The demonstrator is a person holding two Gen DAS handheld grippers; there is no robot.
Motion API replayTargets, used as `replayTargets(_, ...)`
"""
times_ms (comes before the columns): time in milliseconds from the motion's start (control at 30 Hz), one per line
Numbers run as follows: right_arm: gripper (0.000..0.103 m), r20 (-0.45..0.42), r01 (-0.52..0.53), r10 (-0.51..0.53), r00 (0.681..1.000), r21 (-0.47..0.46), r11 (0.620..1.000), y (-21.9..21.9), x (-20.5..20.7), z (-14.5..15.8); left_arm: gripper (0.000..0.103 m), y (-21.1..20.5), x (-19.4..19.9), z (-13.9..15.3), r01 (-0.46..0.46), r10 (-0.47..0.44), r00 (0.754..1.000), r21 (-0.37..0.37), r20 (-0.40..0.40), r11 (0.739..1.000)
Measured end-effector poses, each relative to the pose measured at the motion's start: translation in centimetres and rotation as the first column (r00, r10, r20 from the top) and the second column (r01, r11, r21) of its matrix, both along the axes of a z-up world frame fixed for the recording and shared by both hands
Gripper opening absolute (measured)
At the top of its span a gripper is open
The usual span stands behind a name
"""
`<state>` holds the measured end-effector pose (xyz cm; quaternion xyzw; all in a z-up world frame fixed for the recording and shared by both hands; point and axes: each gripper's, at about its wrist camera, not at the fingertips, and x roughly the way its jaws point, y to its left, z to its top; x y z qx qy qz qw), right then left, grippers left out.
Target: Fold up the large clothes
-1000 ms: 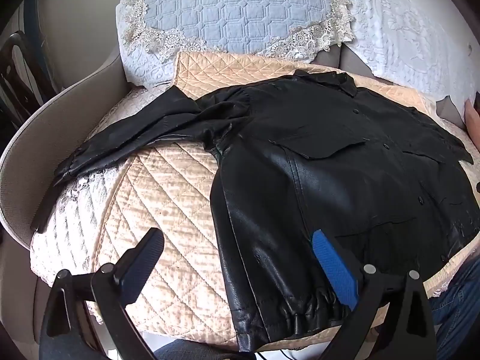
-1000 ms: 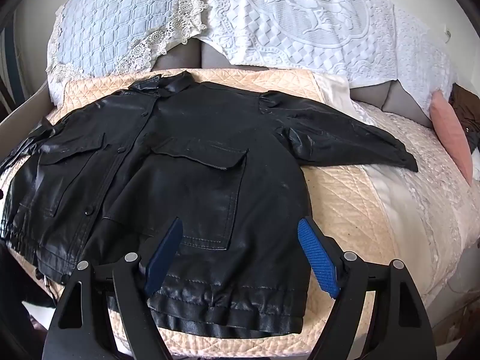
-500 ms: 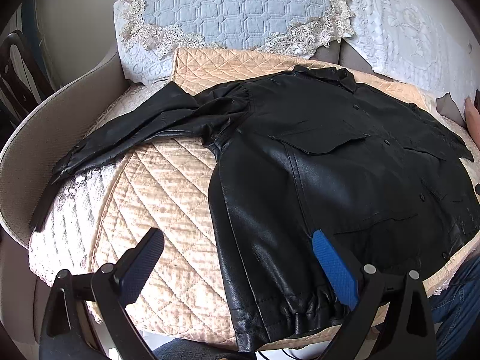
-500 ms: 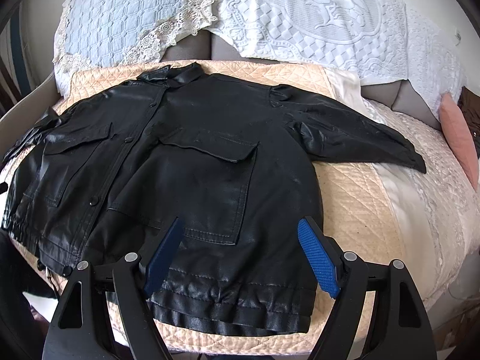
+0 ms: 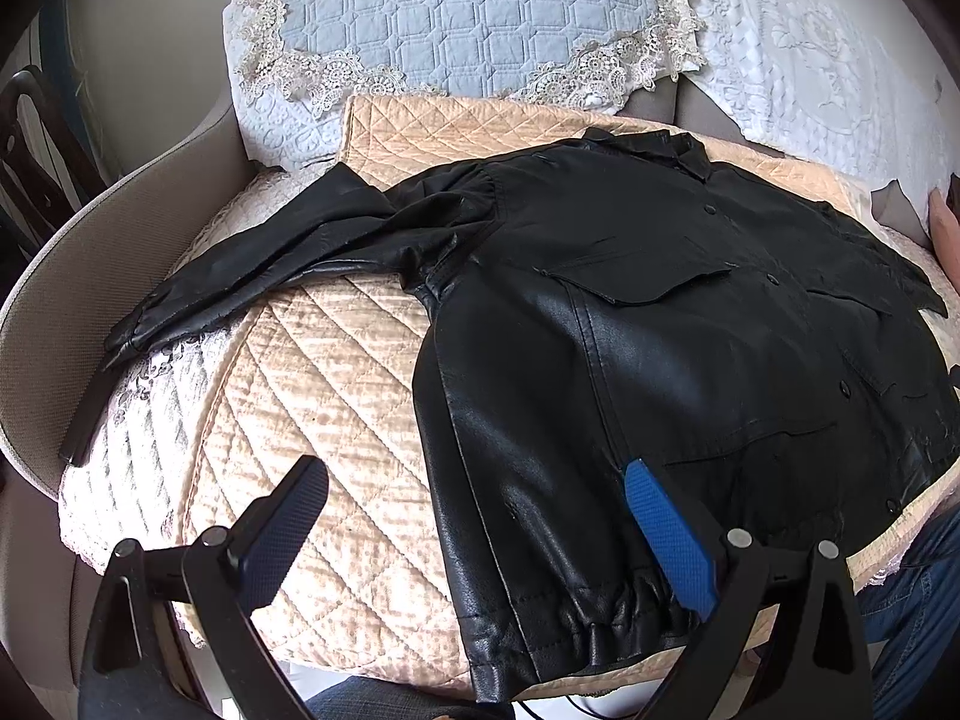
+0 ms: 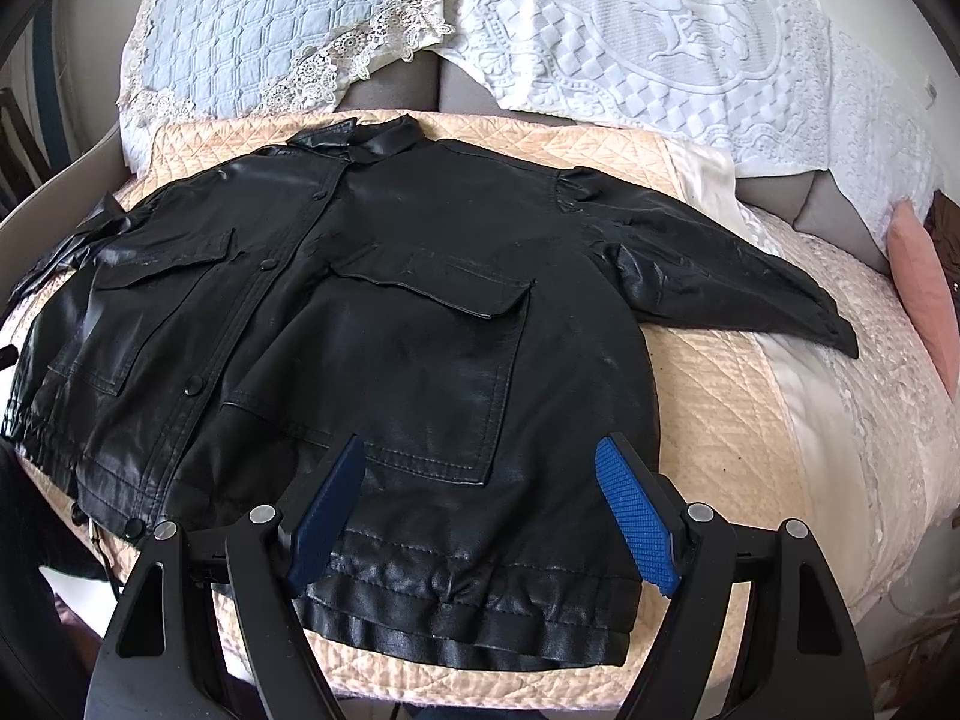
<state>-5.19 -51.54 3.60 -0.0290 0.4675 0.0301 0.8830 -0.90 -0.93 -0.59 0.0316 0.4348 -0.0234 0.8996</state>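
Note:
A black leather jacket lies front up and buttoned on a quilted peach cover, collar toward the back cushions, both sleeves spread out to the sides. Its left sleeve runs toward the sofa arm; its right sleeve points right. My left gripper hangs open above the hem's left corner, holding nothing. My right gripper is open above the hem's right part, also holding nothing.
The peach quilted cover lies on a sofa with a curved beige arm. Blue and white lace cushions line the back. A pink cushion sits at the right. Jeans show at the lower right.
Both views have shifted slightly, so the jacket sits a little lower and nearer in frame. Both grippers stay open. The jacket itself has not moved.

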Motion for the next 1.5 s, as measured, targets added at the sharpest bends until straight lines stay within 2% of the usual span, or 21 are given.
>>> replayTargets(1500,0.08,-0.008,-0.006,0.006,1.0,-0.009,1.0,0.05,0.11,-0.27,0.1,-0.1,-0.1,-0.08,0.013,-0.013,1.0,0.005,-0.009,1.0)
